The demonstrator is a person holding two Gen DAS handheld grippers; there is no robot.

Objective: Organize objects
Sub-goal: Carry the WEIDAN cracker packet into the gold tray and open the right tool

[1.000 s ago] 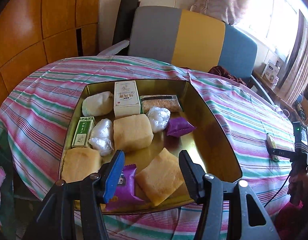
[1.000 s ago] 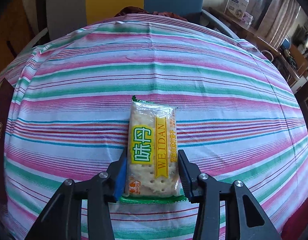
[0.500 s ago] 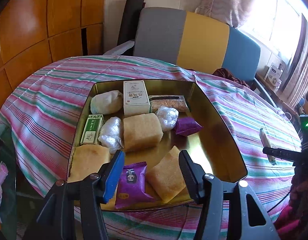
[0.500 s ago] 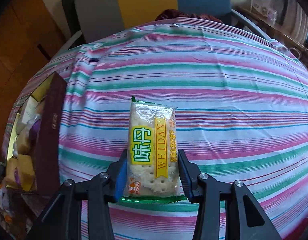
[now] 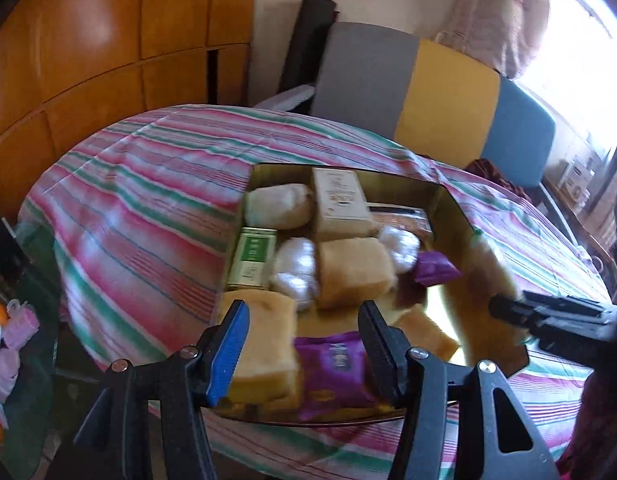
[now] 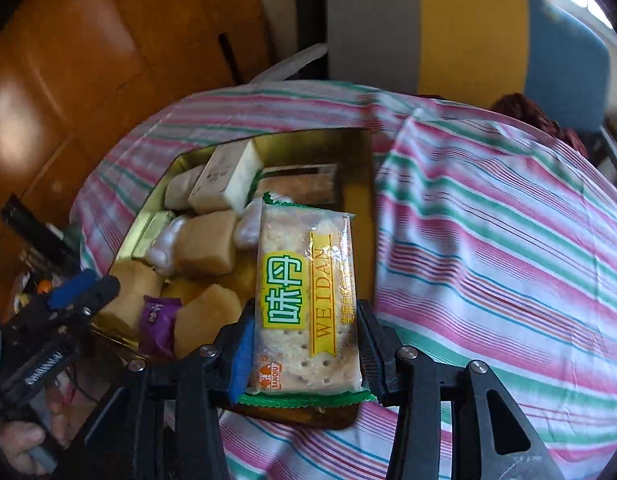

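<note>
right tool [image 6: 304, 354] clamped on a clear green-edged cracker packet [image 6: 306, 300], held above the gold metal tray [image 6: 354, 168] at its 3 o'clock side, left tool [image 5: 302, 344] spread wide, holding nothing, over the tray's 6 o'clock rim, striped-cloth bench [image 6: 488, 240] beneath

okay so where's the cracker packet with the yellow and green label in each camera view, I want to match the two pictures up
Left wrist view: the cracker packet is a blurred streak at the right, over the gold tray's right wall, ahead of the right gripper.
Right wrist view: the packet sits lower centre, clamped in the right gripper.
Shared landmark: the white box at the tray's far end.
</note>
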